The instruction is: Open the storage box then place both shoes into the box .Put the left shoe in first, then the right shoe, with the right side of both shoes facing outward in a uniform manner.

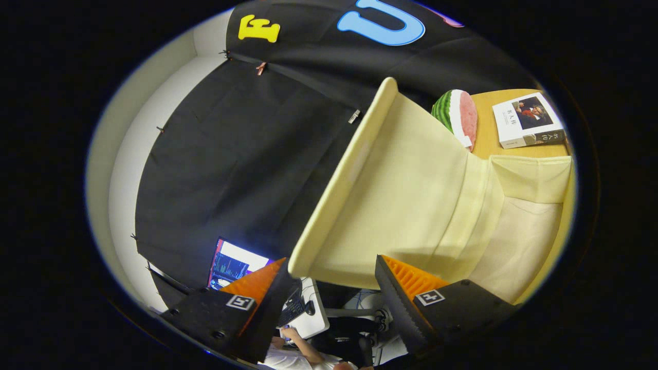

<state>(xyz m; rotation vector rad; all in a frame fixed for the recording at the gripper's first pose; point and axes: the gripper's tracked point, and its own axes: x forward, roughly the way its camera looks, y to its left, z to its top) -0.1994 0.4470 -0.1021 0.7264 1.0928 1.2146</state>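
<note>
Looking forward along the tongs point(329, 303), the whole scene appears rolled steeply sideways. The two fingers stand well apart and hold nothing. The corner of a pale yellow lid point(370, 205) sits in the gap between them, just ahead of the tips, but whether either finger touches it cannot be told.

Going left to right: beyond the left finger point(257, 295) hangs the black cloth wall, with a lit screen point(234, 264) near that finger. A person's arm point(300, 347) rests at a keyboard point(294, 307) seen through the gap between the fingers. Next comes the lid, swung up and open. Its long padded rim runs away from the tongs, slanting from between the fingers toward the far wall, and its inner face spreads to the right, ahead of the right finger point(411, 288). A soft fabric fold joins the lid to the box point(534, 205), which lies to the right of the lid, beyond the right finger, its cream interior showing. Past the box, on the wooden bench point(486, 139), sit a watermelon-slice cushion point(455, 115) and a book point(529, 123).

The opening step looks done or nearly so. The next move likely turns away from the lid, since the box mouth lies off to the right of the tongs.
</note>
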